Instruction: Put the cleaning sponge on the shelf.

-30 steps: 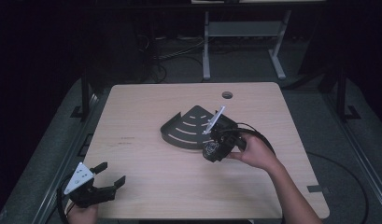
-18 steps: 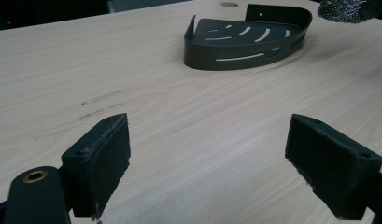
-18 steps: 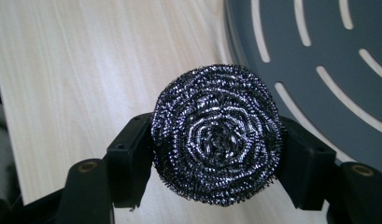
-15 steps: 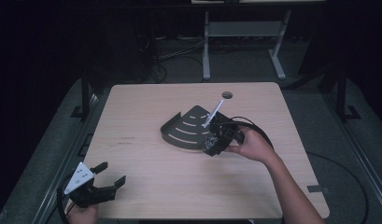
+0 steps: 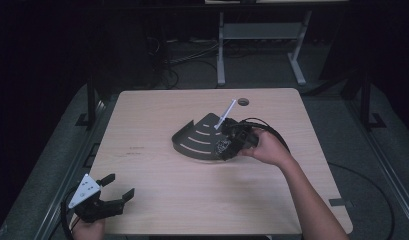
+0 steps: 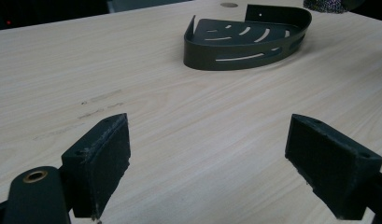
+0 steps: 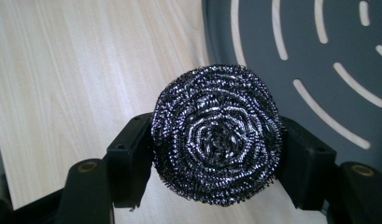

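Note:
A round steel wool scourer (image 7: pixel 216 135) sits squeezed between the two black jaws of my right gripper (image 7: pixel 215 154), which is shut on it. In the high view that gripper (image 5: pixel 225 147) hovers over the right edge of a dark quarter-round slotted tray (image 5: pixel 199 140) in the middle of the table, scourer (image 5: pixel 222 146) facing down. The tray's slotted floor (image 7: pixel 319 56) lies just beyond the scourer. My left gripper (image 5: pixel 117 187) rests at the table's front left corner, open, nothing between its pads (image 6: pixel 102 161). It looks across the tabletop at the tray (image 6: pixel 247 42).
The wooden table (image 5: pixel 157 120) has a round cable hole (image 5: pixel 243 102) near its far edge. A black cable (image 5: pixel 269 130) loops behind my right hand. Faint dark marks (image 5: pixel 134 150) sit left of the tray. Beyond the table stands a metal frame (image 5: pixel 262 35).
My right gripper has shifted a little to the left with the scourer, coming over the tray's right edge. The left gripper has stayed where it was.

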A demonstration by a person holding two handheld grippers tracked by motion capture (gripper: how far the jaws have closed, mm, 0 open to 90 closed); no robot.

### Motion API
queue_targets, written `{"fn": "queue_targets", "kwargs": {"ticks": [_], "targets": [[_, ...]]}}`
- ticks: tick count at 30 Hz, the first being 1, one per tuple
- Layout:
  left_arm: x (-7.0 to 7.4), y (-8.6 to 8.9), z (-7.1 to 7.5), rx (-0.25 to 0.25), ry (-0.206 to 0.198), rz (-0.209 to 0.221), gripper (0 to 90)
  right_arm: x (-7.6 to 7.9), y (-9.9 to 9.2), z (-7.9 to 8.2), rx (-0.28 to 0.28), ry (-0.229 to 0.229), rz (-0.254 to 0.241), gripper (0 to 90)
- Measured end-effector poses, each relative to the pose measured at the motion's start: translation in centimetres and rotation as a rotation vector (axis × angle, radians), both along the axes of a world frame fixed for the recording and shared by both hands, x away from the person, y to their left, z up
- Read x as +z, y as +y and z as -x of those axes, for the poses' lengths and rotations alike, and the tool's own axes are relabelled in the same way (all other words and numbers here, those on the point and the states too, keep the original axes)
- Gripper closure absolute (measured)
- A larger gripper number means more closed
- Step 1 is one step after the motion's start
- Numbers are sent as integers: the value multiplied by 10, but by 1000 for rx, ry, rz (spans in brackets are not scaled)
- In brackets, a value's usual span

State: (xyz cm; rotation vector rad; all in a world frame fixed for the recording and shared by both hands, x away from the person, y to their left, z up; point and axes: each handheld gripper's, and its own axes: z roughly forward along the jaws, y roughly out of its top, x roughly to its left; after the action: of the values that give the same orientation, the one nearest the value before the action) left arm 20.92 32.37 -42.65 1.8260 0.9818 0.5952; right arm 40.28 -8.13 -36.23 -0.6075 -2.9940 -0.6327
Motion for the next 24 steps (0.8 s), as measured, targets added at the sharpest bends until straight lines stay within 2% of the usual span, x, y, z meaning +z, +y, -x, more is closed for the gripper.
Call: {"fn": "queue_targets", "kwargs": {"ticks": [7, 11, 24], "targets": [[0, 0, 0, -1, 0, -1, 134, 8, 3, -11, -6, -5, 7, 335], [0, 0, 1, -1, 1, 4, 133, 9, 3, -16, -13, 8, -18, 335], [0, 0, 1, -4, -1, 0, 134, -7, 11, -34, -27, 32, 11, 335]]}}
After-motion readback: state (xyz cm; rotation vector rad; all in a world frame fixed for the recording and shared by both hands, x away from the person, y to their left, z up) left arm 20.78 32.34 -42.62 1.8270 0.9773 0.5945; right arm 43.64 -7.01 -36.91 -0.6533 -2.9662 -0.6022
